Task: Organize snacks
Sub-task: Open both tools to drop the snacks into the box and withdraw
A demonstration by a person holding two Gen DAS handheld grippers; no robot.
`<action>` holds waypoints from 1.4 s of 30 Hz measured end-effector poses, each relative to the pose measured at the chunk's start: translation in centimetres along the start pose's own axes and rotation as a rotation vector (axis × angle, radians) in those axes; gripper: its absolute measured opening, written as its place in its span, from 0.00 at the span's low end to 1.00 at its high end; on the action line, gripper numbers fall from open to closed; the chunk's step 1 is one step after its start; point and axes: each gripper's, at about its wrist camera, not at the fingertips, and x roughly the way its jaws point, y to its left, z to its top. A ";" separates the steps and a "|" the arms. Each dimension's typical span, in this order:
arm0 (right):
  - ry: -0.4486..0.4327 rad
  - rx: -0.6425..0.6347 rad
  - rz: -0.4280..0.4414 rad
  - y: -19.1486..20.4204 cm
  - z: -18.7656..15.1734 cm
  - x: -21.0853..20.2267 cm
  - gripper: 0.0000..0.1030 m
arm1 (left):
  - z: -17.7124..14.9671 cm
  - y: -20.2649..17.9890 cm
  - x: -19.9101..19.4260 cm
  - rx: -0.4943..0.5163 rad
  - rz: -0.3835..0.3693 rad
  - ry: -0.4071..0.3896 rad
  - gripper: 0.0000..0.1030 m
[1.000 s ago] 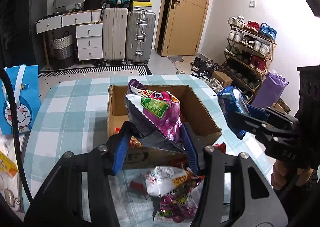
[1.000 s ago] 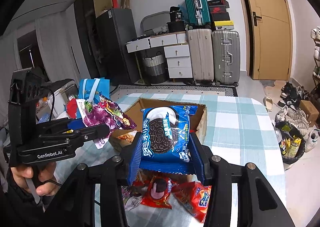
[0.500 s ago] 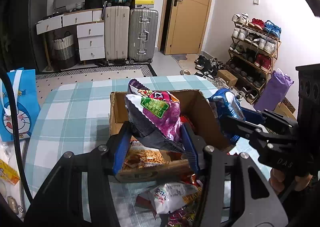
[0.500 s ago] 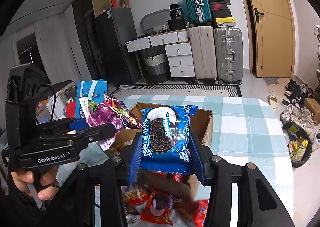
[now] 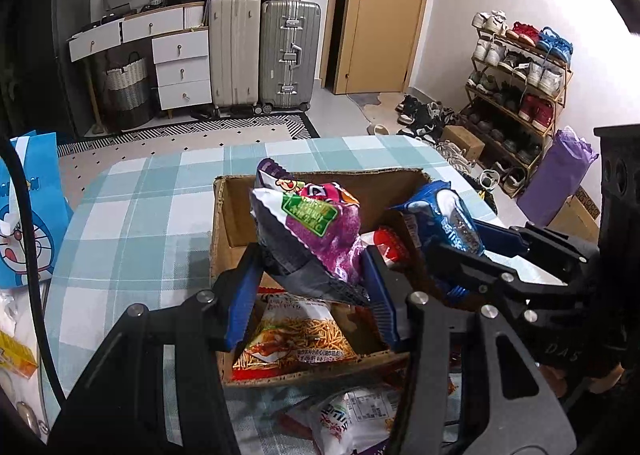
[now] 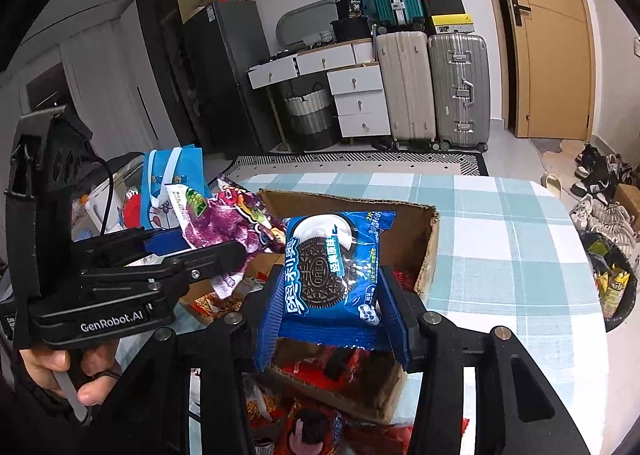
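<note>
**Both tongs loaded, box right underneath**

Suitcases, a white drawer unit and a shoe rack fill the background, and up front there's a surface with a teal-and-white checked cloth (image 5: 132, 215) carrying an open brown cardboard box (image 5: 218, 223).

Left tongs (image 5: 312, 275) are clamped on a crinkly purple snack bag with a green label (image 5: 320, 231), held up over the near half of the box. Right tongs (image 6: 332, 311) are squeezed onto a blue Oreo cookie packet (image 6: 332, 263), also hovering above the box, toward its right side. Inside the box there's already an orange bag printed with thin fried sticks (image 5: 304, 339) and something red. More loose packets lie on the cloth in front of the box, including a white one (image 5: 348, 415).

What I'd worry about: the two tools are really close together over one smallish opening, so they could bump if both drop at once. The purple bag is puffy and pinched low, so it could slip or flop over the cardboard rim and land outside. Squeezing the Oreos too hard probably cracks cookies.
</note>
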 end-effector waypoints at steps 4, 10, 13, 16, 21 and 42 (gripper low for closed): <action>0.018 0.005 -0.008 -0.2 -0.2 1.0 0.44 | -0.1 0.2 1.5 -0.009 -0.006 0.028 0.47; 0.020 -0.005 -0.039 -0.6 -0.5 1.3 0.45 | -0.3 -0.1 2.3 0.007 -0.024 0.036 0.59; 0.000 0.005 -0.033 -1.1 -0.5 0.5 0.50 | -0.3 0.1 1.6 -0.006 -0.031 0.014 0.76; -0.034 0.012 -0.059 -1.5 -0.6 -1.2 0.63 | -0.5 -0.1 0.5 0.006 -0.030 0.012 0.81; -0.046 0.050 -0.061 -2.7 -1.6 -4.0 0.99 | -1.6 -0.8 -1.8 0.027 -0.017 -0.011 0.99; 0.015 0.030 -0.111 -2.1 -7.0 -10.5 1.00 | -11.2 -2.0 -9.2 -0.006 -0.051 0.051 0.99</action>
